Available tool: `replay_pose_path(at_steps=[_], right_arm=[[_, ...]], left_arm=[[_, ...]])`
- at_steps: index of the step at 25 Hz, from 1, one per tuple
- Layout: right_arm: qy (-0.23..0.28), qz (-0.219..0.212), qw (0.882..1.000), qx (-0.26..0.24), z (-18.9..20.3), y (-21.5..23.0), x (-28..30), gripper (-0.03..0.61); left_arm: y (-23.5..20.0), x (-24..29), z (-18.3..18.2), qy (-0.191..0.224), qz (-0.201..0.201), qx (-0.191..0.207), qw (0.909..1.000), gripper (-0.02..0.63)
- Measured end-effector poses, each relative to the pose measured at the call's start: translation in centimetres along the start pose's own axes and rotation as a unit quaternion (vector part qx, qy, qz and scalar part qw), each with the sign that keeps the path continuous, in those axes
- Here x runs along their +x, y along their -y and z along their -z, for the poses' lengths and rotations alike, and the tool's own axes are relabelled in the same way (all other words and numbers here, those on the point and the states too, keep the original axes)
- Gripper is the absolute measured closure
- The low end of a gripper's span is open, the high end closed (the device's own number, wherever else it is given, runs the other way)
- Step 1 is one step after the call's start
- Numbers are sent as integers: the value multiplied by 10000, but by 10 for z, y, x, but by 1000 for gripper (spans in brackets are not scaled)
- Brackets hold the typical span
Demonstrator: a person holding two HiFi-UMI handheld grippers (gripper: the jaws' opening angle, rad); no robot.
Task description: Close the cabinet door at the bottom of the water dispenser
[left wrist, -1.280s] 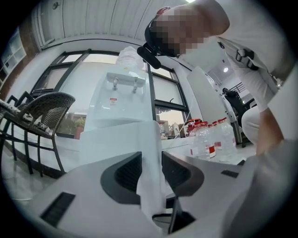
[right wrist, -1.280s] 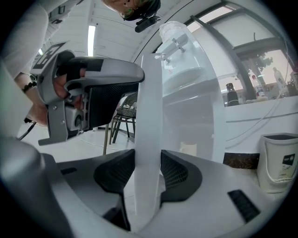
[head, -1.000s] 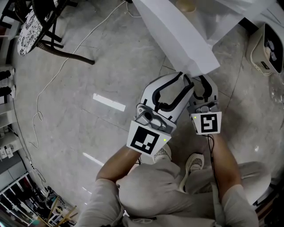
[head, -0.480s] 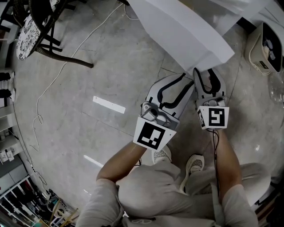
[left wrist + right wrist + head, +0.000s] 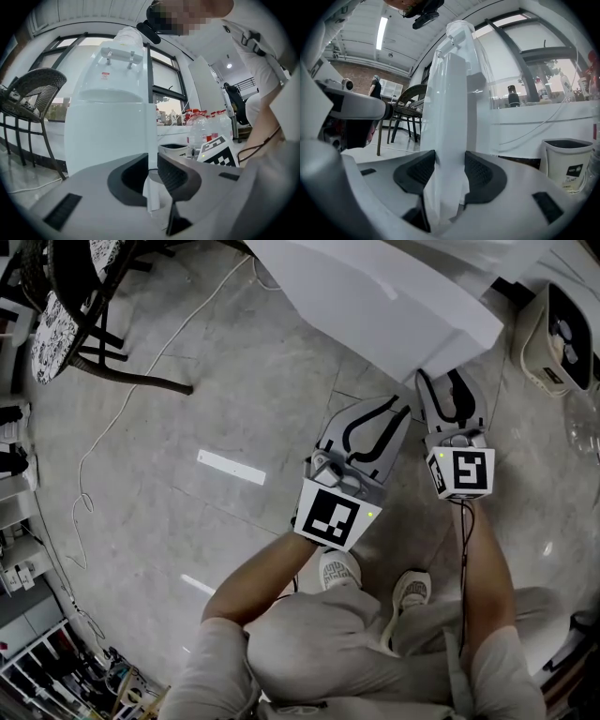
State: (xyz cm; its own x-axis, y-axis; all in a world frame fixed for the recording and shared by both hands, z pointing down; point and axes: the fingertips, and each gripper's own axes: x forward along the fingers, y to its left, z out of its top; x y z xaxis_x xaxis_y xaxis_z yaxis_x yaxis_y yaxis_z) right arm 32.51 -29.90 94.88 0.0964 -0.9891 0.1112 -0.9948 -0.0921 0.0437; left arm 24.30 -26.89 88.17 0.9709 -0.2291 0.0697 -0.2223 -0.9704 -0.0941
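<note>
Contact is plain in both gripper views. The left gripper (image 5: 151, 176) has its dark ribbed pads nearly together on the thin edge of the white cabinet door (image 5: 151, 140). The door runs up edge-on in front of the tall white water dispenser (image 5: 110, 108), so none of its face shows. The right gripper (image 5: 444, 171) stands wider, its pads pressed on either side of the same door (image 5: 452, 117), which fills the gap between them. Where the panel passes below the pads it blurs into the gripper body.

From the head view the left gripper (image 5: 398, 418) and right gripper (image 5: 442, 390) sit side by side, tips pushed under the dispenser's white bulk (image 5: 375, 296). That bulk hides the pinch itself, and door and body cannot be told apart from above. The dispenser is cut off by the top edge of the picture. Each black-and-white marker cube (image 5: 337, 517) faces the camera.

On the grey stone-tile floor (image 5: 187, 381) a thin white cable (image 5: 103, 418) trails leftward. A dark woven chair (image 5: 33, 89) stands left of the dispenser, and a white bin (image 5: 567, 159) stands by the wall. The person's pale shoes (image 5: 339, 568) show just below the forearms, partly covered by the knees.
</note>
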Motion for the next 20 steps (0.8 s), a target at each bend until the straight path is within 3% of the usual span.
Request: replay_pose_path(at_steps=[3,6,20], right_arm=[[15,328,9995,20,-1,16,3,383],[47,600,9979,230,-2,30,9,439],[74,747,9967,314,-4,64,35,446]], left_arm=[[-3,10,-5,20,77,75,9999,552],[-6,18,-12,75,168,124,9998,552],[-4,32,-8,76,248,104,9996,560]])
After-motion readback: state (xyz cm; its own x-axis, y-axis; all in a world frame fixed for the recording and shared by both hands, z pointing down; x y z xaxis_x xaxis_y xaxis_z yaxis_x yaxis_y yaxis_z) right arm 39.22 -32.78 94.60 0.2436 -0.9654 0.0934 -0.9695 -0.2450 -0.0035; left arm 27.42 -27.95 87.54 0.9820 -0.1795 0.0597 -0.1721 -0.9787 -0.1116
